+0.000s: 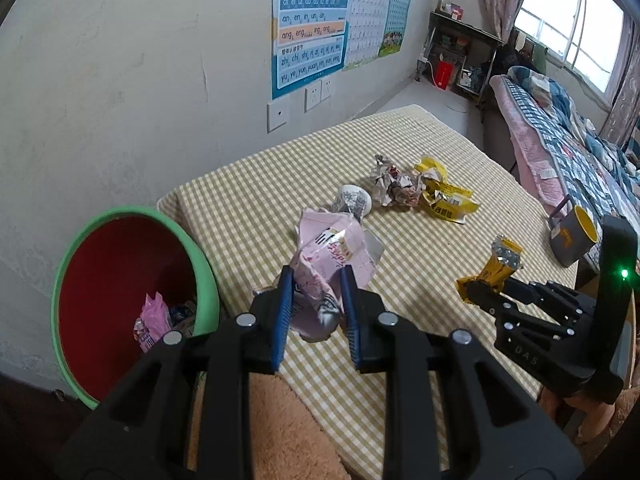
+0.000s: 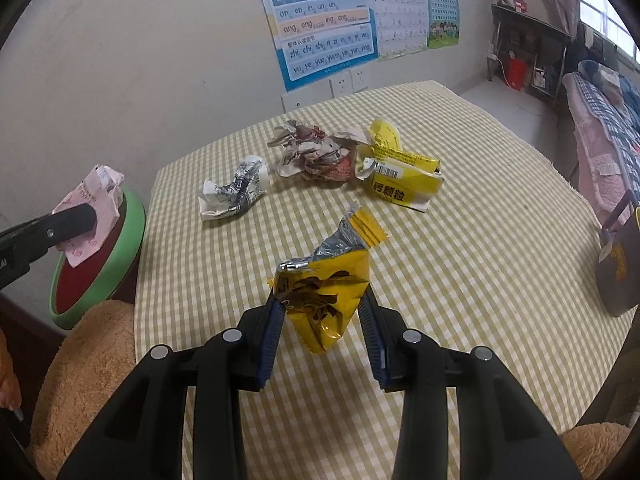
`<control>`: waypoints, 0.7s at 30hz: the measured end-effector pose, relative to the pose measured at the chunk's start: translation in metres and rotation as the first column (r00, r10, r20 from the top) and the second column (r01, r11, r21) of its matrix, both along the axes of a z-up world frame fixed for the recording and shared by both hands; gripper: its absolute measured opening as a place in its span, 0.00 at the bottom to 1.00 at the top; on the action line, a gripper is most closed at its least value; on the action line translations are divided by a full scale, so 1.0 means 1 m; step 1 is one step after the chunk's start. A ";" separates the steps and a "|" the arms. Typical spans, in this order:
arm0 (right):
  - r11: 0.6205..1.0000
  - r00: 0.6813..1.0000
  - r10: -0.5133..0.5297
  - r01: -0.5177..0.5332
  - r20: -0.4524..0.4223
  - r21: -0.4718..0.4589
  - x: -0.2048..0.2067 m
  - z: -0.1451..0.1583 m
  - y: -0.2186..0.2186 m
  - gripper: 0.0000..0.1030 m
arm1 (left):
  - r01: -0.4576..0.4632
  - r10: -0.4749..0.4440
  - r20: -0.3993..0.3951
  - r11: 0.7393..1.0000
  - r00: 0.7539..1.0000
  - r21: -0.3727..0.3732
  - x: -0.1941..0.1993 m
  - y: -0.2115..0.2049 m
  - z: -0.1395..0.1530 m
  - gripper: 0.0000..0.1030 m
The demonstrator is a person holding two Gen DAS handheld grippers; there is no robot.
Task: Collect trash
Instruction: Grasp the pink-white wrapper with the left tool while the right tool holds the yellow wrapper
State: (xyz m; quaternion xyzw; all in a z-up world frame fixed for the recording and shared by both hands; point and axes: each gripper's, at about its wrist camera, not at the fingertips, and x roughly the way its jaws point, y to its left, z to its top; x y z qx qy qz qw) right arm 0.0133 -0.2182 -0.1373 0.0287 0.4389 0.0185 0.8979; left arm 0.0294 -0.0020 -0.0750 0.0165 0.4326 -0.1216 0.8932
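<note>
Trash in hand, left: pink wrapper (image 1: 334, 258) is pinched between the fingers of the left gripper (image 1: 316, 284), lifted off the tabletop (image 1: 248, 216); in the right wrist view it hangs over the rim of the bin.
Trash in hand, right: yellow snack wrapper (image 2: 324, 300) is clamped between the fingers of the right gripper (image 2: 322, 304), held above the checked cloth; in the left wrist view it sits at about 3 o'clock.
Bin: red inside with a green rim (image 1: 200, 264), it stands at the near-left edge of the tabletop, at about 9 o'clock from the left gripper; a pink packet (image 1: 154, 316) and other scraps already lie at its bottom.
Done so far: judging by the contents, some pieces are already binned, and two more are picked up but not yet dropped.
Left on the tabletop, nearer: crumpled silver-white wrapper (image 2: 232, 196), at about 11 o'clock in the right wrist view.
Left on the tabletop, farther: crumpled printed paper (image 2: 316, 152) at 12 o'clock, with a yellow box (image 2: 400, 172) touching it at about 1 o'clock.
Not trash, probably: grey mug with yellow inside (image 1: 574, 240) near the right edge.
Progress estimate: roughly midway; two drops and three pickups seem to remain.
</note>
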 end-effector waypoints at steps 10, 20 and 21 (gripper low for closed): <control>0.999 0.999 0.023 -0.024 -0.021 -0.040 -0.001 -0.004 0.017 0.35 | -0.032 0.032 0.006 0.999 0.999 -0.035 -0.002 0.019 -0.001 0.22; 0.995 0.997 0.069 -0.070 -0.023 -0.068 -0.006 -0.001 0.037 0.35 | -0.093 0.094 0.009 0.993 0.995 -0.075 -0.002 0.048 0.000 0.22; 0.995 0.997 0.072 -0.073 -0.022 -0.069 -0.006 0.000 0.039 0.35 | -0.103 0.103 0.007 0.991 0.995 -0.081 -0.001 0.052 0.000 0.22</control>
